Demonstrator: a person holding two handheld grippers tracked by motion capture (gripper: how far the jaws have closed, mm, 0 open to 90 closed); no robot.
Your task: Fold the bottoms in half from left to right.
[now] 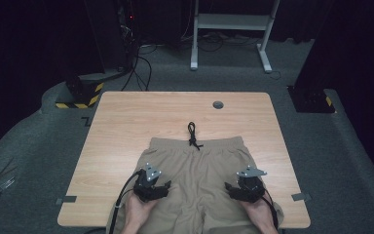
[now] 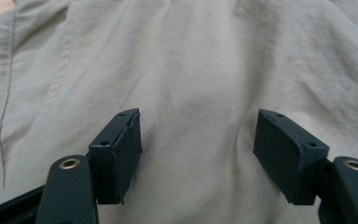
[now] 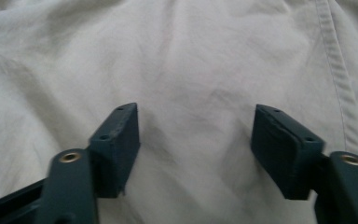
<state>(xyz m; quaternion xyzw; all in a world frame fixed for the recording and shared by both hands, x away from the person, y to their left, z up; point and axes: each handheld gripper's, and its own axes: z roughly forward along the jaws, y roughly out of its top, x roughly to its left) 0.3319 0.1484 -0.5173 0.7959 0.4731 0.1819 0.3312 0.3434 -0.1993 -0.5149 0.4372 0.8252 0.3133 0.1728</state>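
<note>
Left hand-held gripper hovers over the left leg of the beige fabric shorts, jaws spread wide with nothing pinched between them; bare cloth shows between its pads. Right hand-held gripper sits over the right leg, likewise apart and empty. Those shorts lie flat on the light wooden counter, waistband and black drawstring at the far side.
</note>
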